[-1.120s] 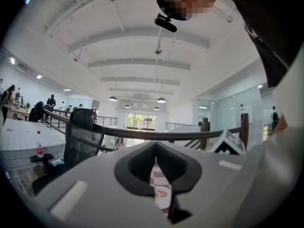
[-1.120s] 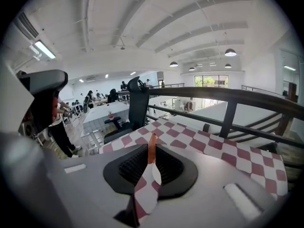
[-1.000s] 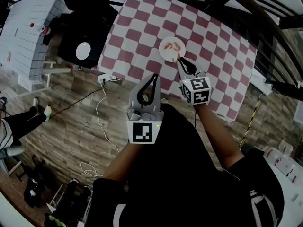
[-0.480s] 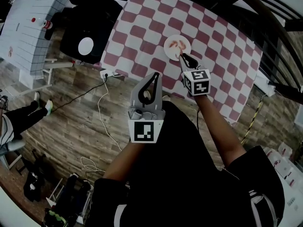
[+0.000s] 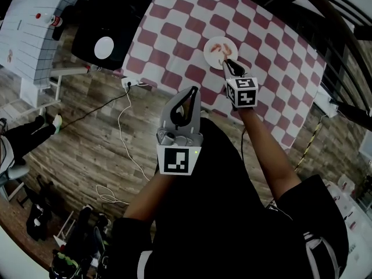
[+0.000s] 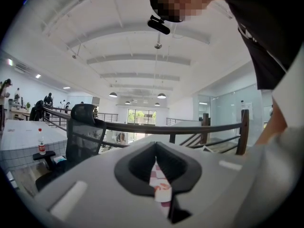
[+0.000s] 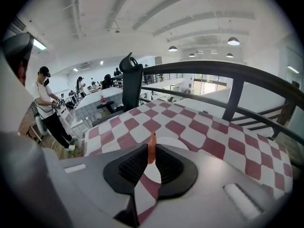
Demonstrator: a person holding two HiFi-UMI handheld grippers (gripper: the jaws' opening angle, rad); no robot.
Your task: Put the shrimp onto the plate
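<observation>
A white plate (image 5: 211, 44) with shrimp (image 5: 218, 49) on it sits on the red-and-white checked tablecloth (image 5: 174, 34). My right gripper (image 5: 228, 62) hangs at the plate's near rim, shut on an orange shrimp (image 7: 151, 148) that stands upright between its jaws. In the right gripper view the plate (image 7: 178, 146) lies just beyond the right gripper (image 7: 152, 152). My left gripper (image 5: 192, 90) is held back near the table's front edge, shut and holding nothing. In the left gripper view, only a sliver of cloth shows through the slit at the left gripper (image 6: 156, 159).
A black office chair (image 5: 107, 36) stands left of the table, beside a white tiled desk (image 5: 29, 34) with a bottle. A power strip and cable (image 5: 131, 81) lie on the wooden floor. A dark railing (image 5: 314, 16) runs behind the table. A person (image 7: 47, 110) stands far off.
The right gripper has crept slightly forward with the shrimp and stays at the plate's near rim. The left gripper has barely moved. The head view has drifted a little.
</observation>
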